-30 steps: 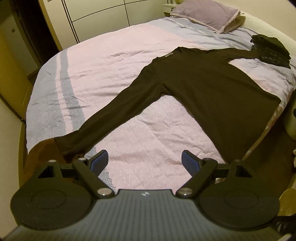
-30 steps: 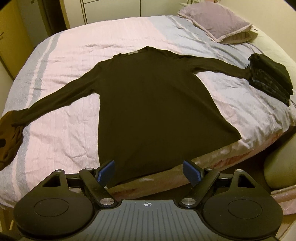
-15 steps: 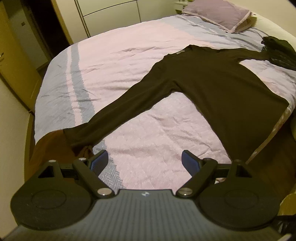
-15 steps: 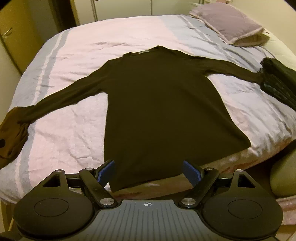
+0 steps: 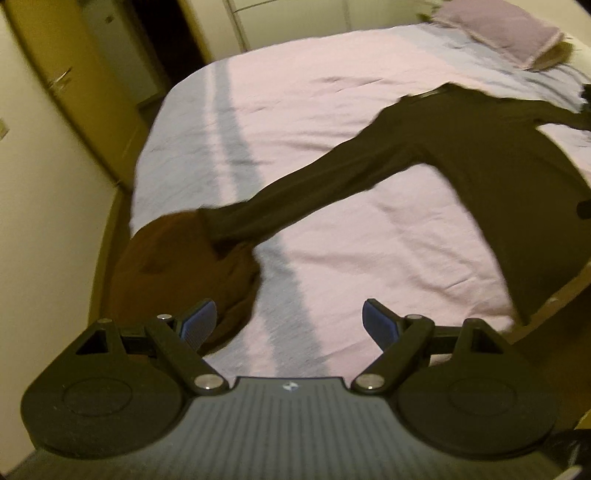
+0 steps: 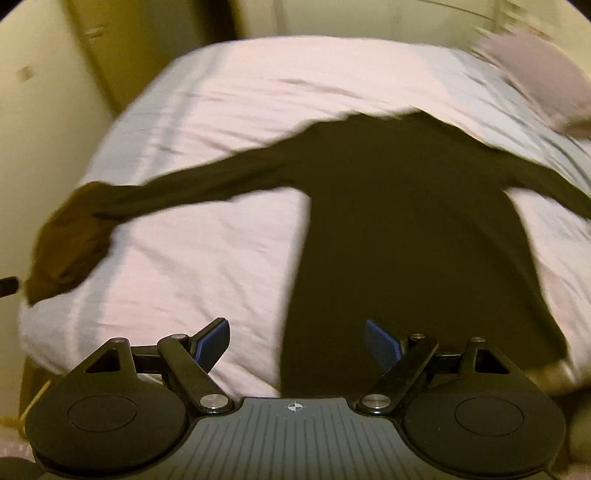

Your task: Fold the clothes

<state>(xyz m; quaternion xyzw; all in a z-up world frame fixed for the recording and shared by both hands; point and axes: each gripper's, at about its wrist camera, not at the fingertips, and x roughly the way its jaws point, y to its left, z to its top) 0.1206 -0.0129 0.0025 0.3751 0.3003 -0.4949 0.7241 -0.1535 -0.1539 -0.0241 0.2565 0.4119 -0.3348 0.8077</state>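
Observation:
A dark long-sleeved top [image 6: 399,229] lies flat on the bed, front down or up I cannot tell, with both sleeves spread out. In the left wrist view its left sleeve [image 5: 317,192] runs down to a cuff resting on a brown garment [image 5: 173,266] at the bed's near left corner. My left gripper [image 5: 290,321] hangs open above the bedspread just right of that brown garment, nothing between its blue pads. My right gripper [image 6: 297,341] is open over the top's lower hem, holding nothing. Both views are blurred.
The bed [image 5: 295,110] has a pink and grey striped cover. A purple pillow [image 5: 509,33] lies at the far right corner. Wardrobe doors [image 5: 66,81] and a cream wall stand close on the left. The brown garment [image 6: 70,240] hangs over the bed's left edge.
Both views have swung left: the top has slid right in each picture, the brown garment and the left wall have come further in, and the folded dark pile at the right has left view.

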